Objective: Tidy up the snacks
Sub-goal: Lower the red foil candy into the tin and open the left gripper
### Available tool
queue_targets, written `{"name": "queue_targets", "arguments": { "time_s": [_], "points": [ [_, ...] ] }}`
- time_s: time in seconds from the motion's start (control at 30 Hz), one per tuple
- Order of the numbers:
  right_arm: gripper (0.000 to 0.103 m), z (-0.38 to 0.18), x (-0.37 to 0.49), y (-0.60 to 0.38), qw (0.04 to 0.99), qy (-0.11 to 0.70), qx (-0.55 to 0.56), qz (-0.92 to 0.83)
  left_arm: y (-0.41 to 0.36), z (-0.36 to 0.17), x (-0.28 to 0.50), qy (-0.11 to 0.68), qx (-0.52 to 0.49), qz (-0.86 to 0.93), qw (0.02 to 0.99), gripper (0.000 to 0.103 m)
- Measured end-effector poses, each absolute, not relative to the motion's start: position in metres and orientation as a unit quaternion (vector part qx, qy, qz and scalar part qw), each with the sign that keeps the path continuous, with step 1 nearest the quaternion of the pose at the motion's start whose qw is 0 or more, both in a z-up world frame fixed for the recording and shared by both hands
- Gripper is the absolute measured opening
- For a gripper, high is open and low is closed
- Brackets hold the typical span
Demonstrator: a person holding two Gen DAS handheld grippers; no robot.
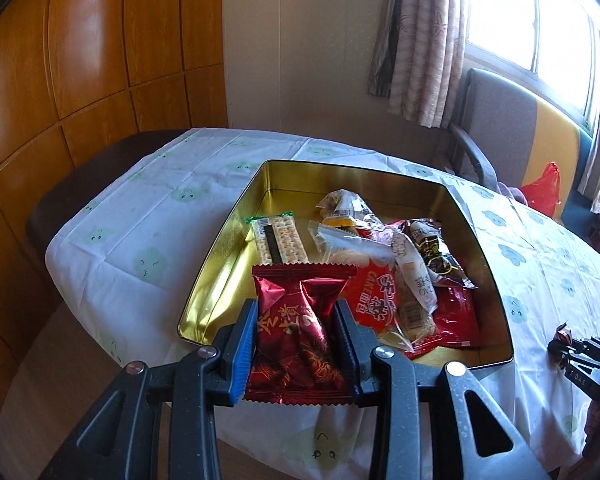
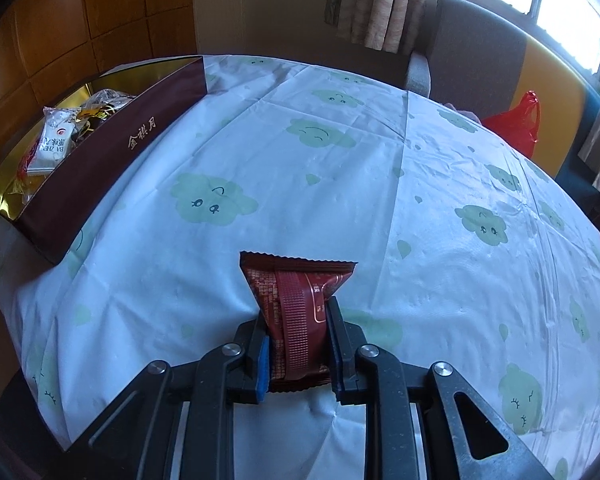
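Note:
My left gripper (image 1: pixel 296 312) is shut on a shiny red snack packet (image 1: pixel 296 332) with gold lettering, held just above the near edge of an open gold tin box (image 1: pixel 224 256). The box holds several wrapped snacks, among them a clear cracker pack (image 1: pixel 278 240) and a red cake packet (image 1: pixel 376 300). My right gripper (image 2: pixel 296 316) is shut on a dark red snack packet (image 2: pixel 298 308), held above the tablecloth. In the right wrist view the box (image 2: pixel 112 160) stands at the far left, its maroon side facing me. The right gripper also shows in the left wrist view (image 1: pixel 580 354) at the right edge.
A round table carries a white cloth with green cloud faces (image 2: pixel 380 208). A grey and yellow chair (image 1: pixel 512 128) stands behind it with a red plastic bag (image 2: pixel 520 124) on it. Wooden wall panels (image 1: pixel 80 80) are at the left, a curtain and window at the back.

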State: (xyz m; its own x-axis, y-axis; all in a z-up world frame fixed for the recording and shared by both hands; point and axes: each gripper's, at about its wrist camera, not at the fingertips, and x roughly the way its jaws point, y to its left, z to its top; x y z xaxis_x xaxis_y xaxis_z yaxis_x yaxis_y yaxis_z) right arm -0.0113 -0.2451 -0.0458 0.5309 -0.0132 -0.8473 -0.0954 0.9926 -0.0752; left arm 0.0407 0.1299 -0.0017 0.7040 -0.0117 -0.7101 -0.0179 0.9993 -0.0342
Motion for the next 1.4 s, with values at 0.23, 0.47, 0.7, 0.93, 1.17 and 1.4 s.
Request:
{"name": "queue_targets", "arguments": {
  "time_s": [0.23, 0.47, 0.7, 0.93, 1.17, 1.4],
  "points": [
    [0.023, -0.045, -0.014, -0.245, 0.878, 0.476, -0.051, 0.024, 0.148, -0.003, 0.046, 0.395, -0.021, 0.002, 0.918, 0.038],
    [0.023, -0.046, -0.016, -0.248, 0.882, 0.469, -0.04, 0.025, 0.183, 0.006, 0.065, 0.402, -0.123, -0.004, 0.907, 0.038],
    [0.023, -0.046, -0.017, -0.249, 0.884, 0.466, -0.03, 0.025, 0.148, 0.016, 0.104, 0.399, -0.086, -0.041, 0.912, 0.038],
    [0.023, -0.046, -0.017, -0.251, 0.885, 0.465, -0.022, 0.027, 0.125, 0.009, 0.158, 0.418, -0.116, -0.076, 0.898, 0.038],
    [0.023, -0.046, -0.017, -0.252, 0.885, 0.465, -0.017, 0.028, 0.097, -0.04, 0.203, 0.477, -0.111, -0.064, 0.869, 0.04],
    [0.023, -0.046, -0.015, -0.252, 0.884, 0.467, -0.013, 0.029, 0.093, -0.035, 0.186, 0.463, -0.071, -0.059, 0.881, 0.042]
  ]
}}
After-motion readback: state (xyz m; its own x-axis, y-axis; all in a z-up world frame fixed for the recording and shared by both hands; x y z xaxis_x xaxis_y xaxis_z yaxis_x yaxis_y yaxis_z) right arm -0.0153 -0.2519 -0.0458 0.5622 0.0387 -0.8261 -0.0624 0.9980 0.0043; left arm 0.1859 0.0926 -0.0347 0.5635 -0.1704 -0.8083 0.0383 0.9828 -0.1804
